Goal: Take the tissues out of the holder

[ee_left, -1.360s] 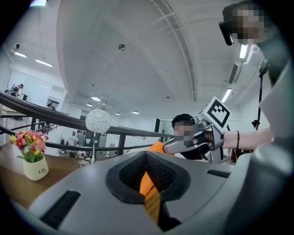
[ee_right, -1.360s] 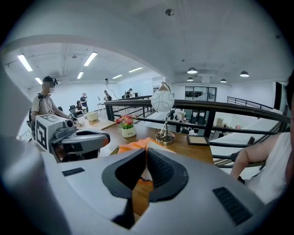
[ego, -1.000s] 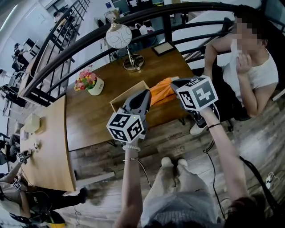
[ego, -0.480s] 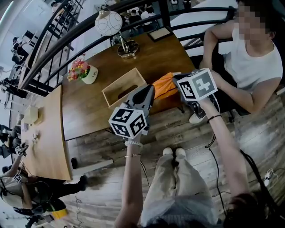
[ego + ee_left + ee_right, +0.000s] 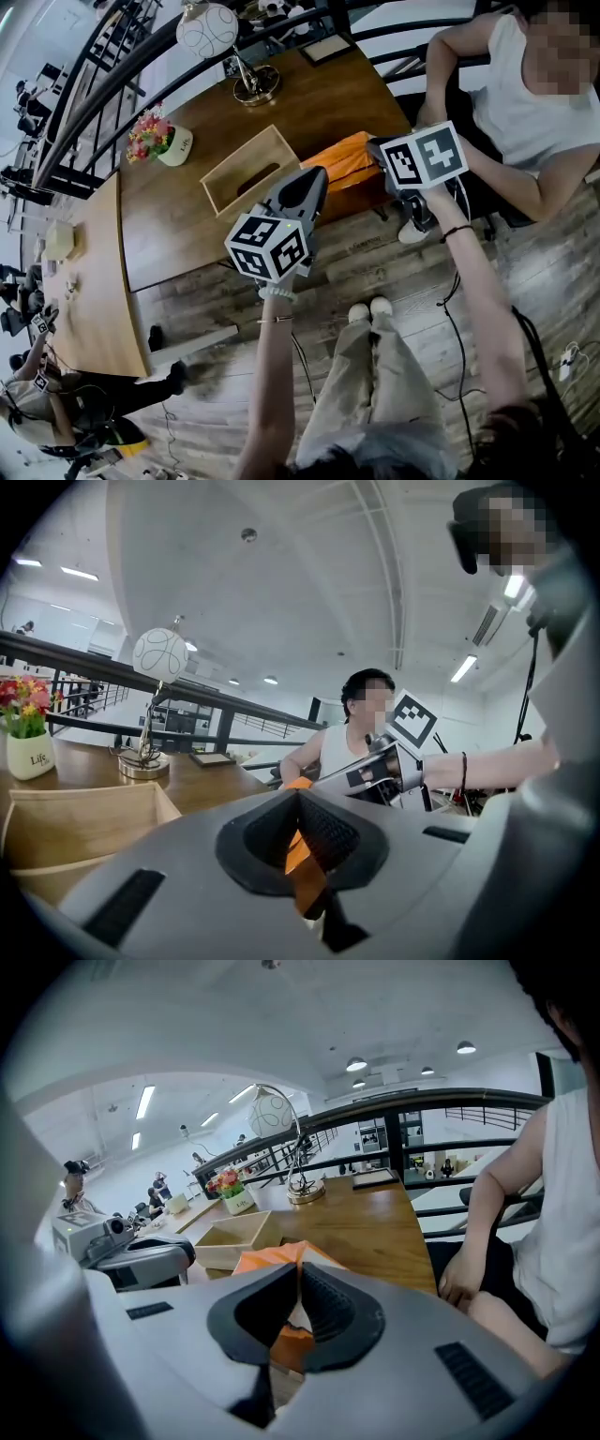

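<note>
Clearly the tissues (image 5: 349, 157) are out of the holder (image 5: 217, 192), held at the table's (image 5: 309, 103) near right edge. Left gripper (image 5: 315, 178) and right gripper (image 5: 382, 150) are each clamped on the orange pack; best keep both grips firm and level. Only the gripper views show it pinched between pads (image 5: 323, 832); only the head view shows it spanning both.

- Two grippers in play: left gripper (image 5: 315, 178) and right gripper (image 5: 379, 148)
- One orange pack of tissues (image 5: 349, 157)
- One wooden holder (image 5: 267, 181)
- One globe lamp (image 5: 208, 30)
- One pot of flowers (image 5: 174, 146)
- Two tables: dark table (image 5: 187, 234), pale table (image 5: 98, 291)
- One seated person (image 5: 530, 103)
</note>
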Demonstrator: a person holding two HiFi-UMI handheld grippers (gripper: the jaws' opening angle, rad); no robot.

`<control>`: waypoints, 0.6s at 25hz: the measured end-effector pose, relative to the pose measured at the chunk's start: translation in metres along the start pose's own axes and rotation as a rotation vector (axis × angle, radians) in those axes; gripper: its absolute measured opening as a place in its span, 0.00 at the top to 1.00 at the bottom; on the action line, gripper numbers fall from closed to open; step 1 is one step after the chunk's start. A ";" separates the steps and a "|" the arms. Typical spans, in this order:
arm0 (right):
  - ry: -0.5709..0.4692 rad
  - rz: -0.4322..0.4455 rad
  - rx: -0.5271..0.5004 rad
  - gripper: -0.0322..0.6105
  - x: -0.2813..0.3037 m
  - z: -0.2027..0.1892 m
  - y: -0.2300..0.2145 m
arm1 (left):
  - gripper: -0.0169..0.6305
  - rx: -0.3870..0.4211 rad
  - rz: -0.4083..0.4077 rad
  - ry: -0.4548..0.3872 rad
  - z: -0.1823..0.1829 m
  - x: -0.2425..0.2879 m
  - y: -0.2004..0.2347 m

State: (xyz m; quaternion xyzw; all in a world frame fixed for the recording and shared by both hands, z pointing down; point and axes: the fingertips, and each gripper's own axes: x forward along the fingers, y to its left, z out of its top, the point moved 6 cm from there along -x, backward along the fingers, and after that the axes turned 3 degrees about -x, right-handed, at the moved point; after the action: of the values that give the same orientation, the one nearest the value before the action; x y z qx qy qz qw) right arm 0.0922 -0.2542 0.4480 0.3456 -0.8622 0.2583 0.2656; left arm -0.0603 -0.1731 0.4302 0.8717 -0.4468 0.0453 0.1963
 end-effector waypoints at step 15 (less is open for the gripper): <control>-0.002 0.015 0.114 0.91 0.023 -0.032 -0.025 | 0.96 -0.009 -0.007 0.056 -0.019 0.020 0.000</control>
State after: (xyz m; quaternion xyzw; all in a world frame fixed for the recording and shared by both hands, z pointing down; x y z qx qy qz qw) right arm 0.1047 -0.2606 0.4923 0.3537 -0.8488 0.3089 0.2428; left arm -0.0468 -0.1806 0.4531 0.8706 -0.4384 0.0670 0.2130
